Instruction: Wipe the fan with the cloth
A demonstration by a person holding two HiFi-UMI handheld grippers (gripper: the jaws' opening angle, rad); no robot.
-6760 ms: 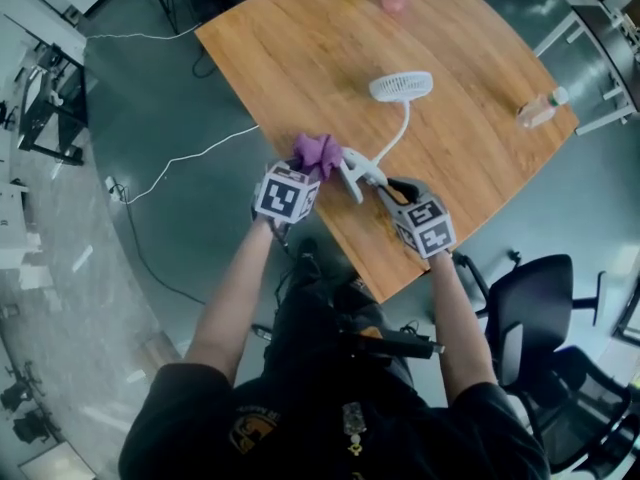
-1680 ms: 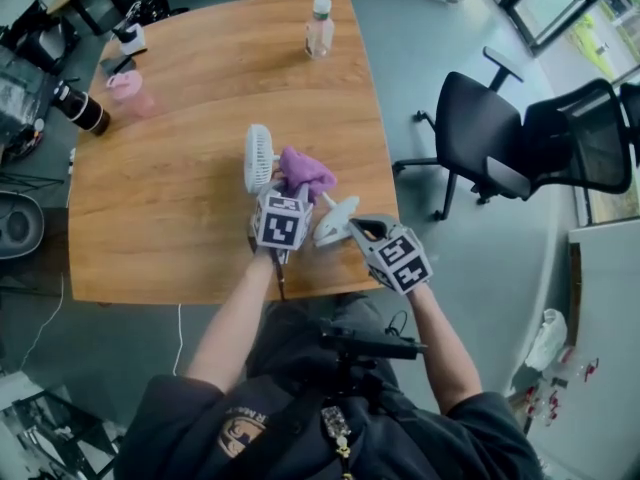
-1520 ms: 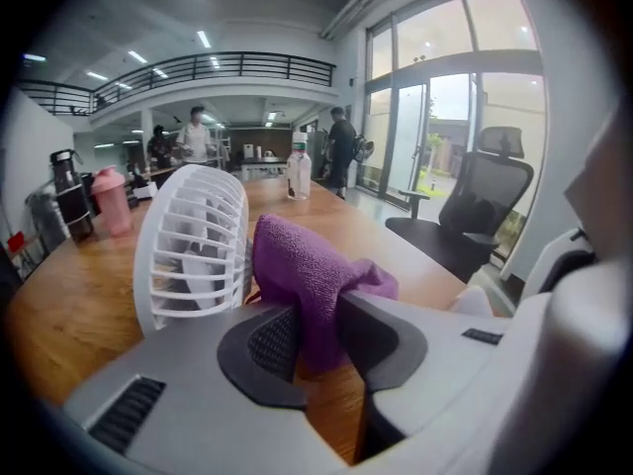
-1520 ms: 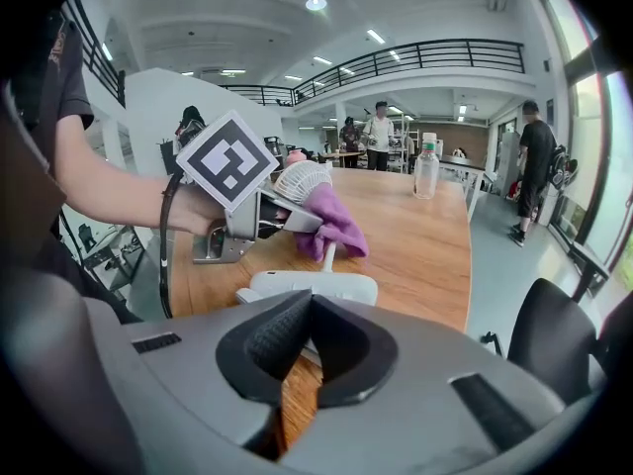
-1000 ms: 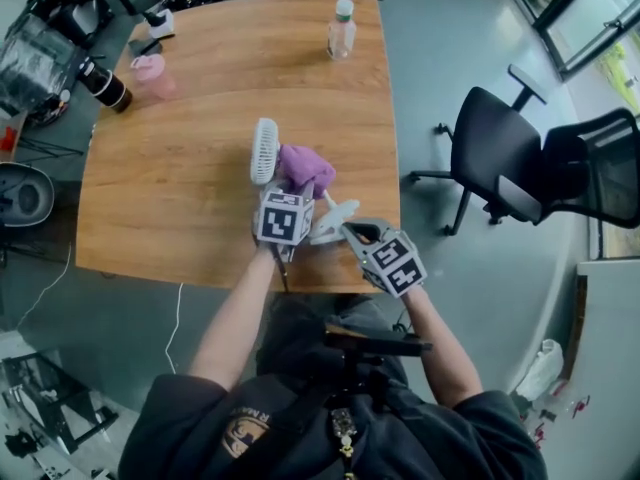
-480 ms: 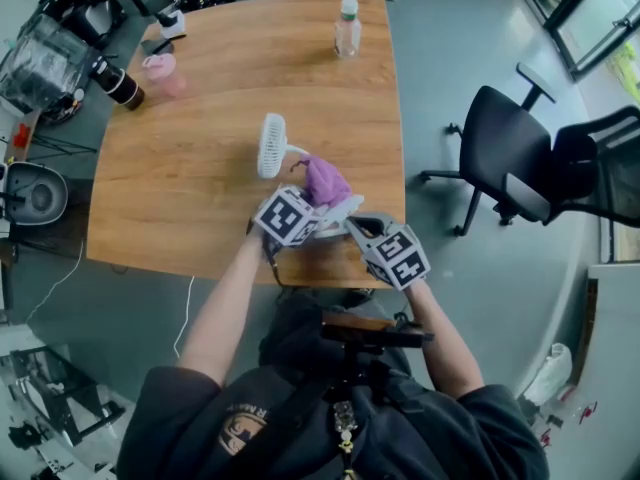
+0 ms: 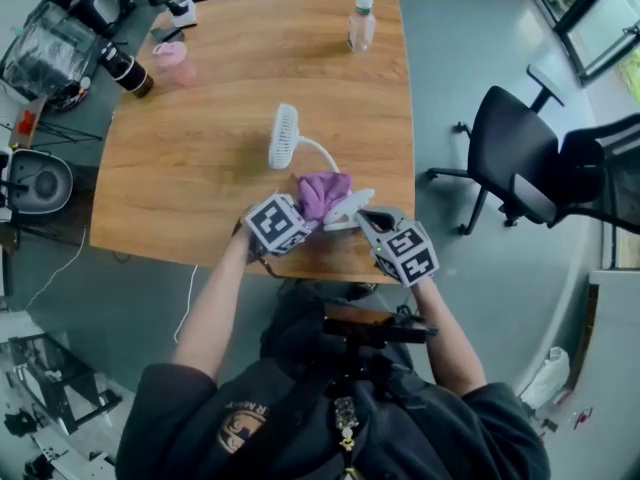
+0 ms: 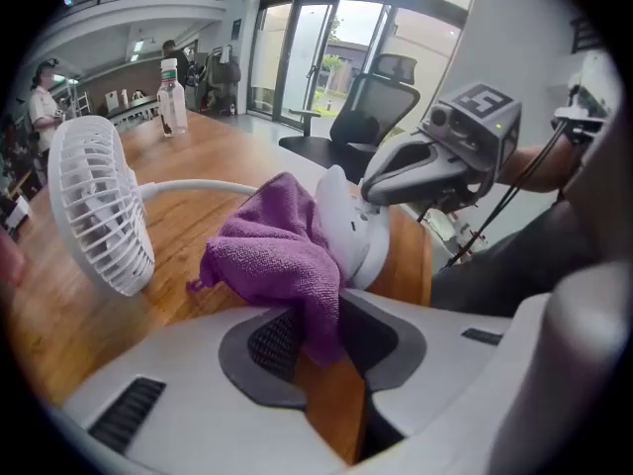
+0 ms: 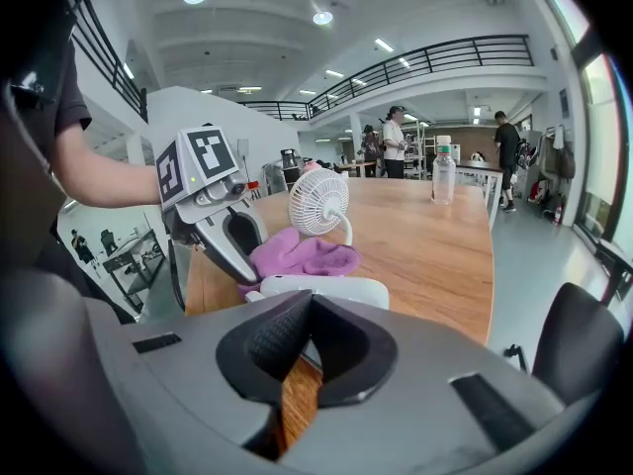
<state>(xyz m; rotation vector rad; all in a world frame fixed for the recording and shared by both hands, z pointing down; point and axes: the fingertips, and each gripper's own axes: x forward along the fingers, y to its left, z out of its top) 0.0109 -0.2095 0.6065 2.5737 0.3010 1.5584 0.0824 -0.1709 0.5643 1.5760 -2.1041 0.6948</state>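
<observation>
left tool (image 7: 306,214) is clenching the purple cloth (image 7: 322,190) at frame centre, beside the base (image 7: 351,203) of the fan (image 7: 284,136) | right tool (image 7: 366,217) is pinching that base's edge | fan is standing on the surface (image 7: 190,158) near its lower edge | risk: a wiping push levering the base from the shallow pinch, tipping the fan

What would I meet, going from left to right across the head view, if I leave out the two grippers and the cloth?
black flask → pink cup → fan head → bottle → chair
</observation>
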